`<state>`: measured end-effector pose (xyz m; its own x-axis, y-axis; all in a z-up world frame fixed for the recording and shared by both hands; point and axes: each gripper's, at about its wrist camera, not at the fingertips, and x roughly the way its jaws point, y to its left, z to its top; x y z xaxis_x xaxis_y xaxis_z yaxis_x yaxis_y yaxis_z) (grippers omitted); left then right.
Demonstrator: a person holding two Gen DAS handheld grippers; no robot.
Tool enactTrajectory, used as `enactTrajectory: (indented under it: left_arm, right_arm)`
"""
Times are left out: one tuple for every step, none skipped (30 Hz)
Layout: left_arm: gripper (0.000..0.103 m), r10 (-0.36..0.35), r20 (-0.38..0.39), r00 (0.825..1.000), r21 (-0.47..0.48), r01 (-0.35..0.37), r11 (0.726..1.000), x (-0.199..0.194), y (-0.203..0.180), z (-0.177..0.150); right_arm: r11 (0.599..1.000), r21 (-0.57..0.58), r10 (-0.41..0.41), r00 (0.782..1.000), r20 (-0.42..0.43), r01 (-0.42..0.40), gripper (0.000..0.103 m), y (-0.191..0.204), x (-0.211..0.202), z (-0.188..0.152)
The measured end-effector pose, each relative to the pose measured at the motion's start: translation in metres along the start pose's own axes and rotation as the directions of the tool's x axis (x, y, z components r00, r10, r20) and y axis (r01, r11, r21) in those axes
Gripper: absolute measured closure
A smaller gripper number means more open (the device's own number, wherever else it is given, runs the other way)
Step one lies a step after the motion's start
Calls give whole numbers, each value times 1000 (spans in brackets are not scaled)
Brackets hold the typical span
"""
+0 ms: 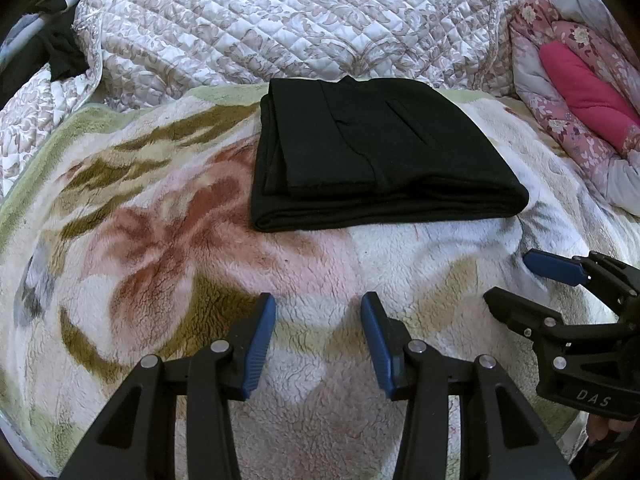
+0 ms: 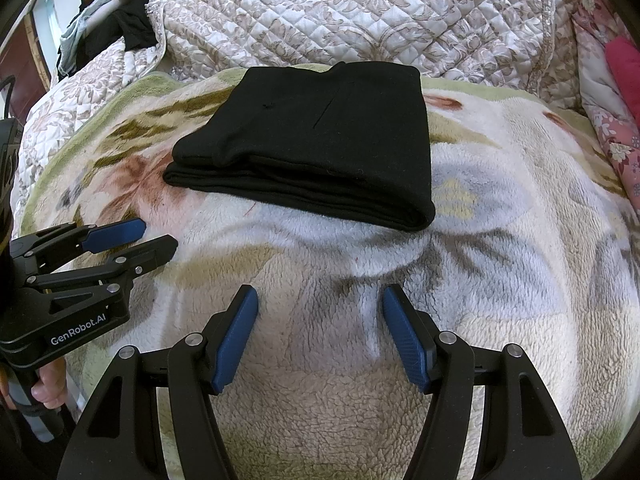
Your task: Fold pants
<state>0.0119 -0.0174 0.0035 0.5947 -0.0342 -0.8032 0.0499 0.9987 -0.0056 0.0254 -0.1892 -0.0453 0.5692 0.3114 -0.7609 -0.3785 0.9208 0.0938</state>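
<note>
In the left wrist view, dark clothes (image 1: 60,48) hang at the upper left of the frame, well apart from the work and no threat to it. Lower left and centre, the fleece blanket (image 1: 160,240) covers the bed; its pile is soft and uneven, so a bundle set on it can slump or tip if nudged. The left claw (image 1: 318,340) sits at the bottom centre, released, with nothing between its blue pads, hovering over bare blanket near the pants.

The pants (image 1: 372,156) lie in the upper centre of the frame, folded into a compact black rectangle with several layers stacked, resting flat on the blanket. The fold looks finished or close to it. The main risk now is disturbance: the near edge shows loose layers, and a claw dragged across it could peel the top layer back or skew the stack. If another fold is wanted, pinching only the top layer would pull the bundle apart.

At the right edge of that frame is the right claw (image 1: 516,280), also released and empty; in its own view (image 2: 318,336) the pads stand wide over blanket. A finger could snag the fleece. At the upper right lies a pink floral quilt (image 1: 580,92), clear of everything.
</note>
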Motion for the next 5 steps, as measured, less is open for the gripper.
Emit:
enactTrajectory:
  left_arm:
    - [56,0,0,1000,0,0,1000,0,0,0]
    - [55,1,0,1000,3,-1,1000,0,-2,1]
    - [55,1,2,1000,4,-1,1000,0,0,0]
    - [55,1,3,1000,3,-1,1000,-1,0,-1]
    - [56,0,3,1000,2,0,1000,-1,-1,-1]
  right_arm:
    - [1000,-2,0,1000,0,0,38,0,0,0]
    - [1000,-4,-1,1000,0,1,38,0,0,1]
    - [1000,-5,0,1000,0,0,38,0,0,1]
    - [1000,-6,1,1000,1,-1,38,0,-1,1]
    - [1000,-7,-1,1000,1,1,38,1,-1,1]
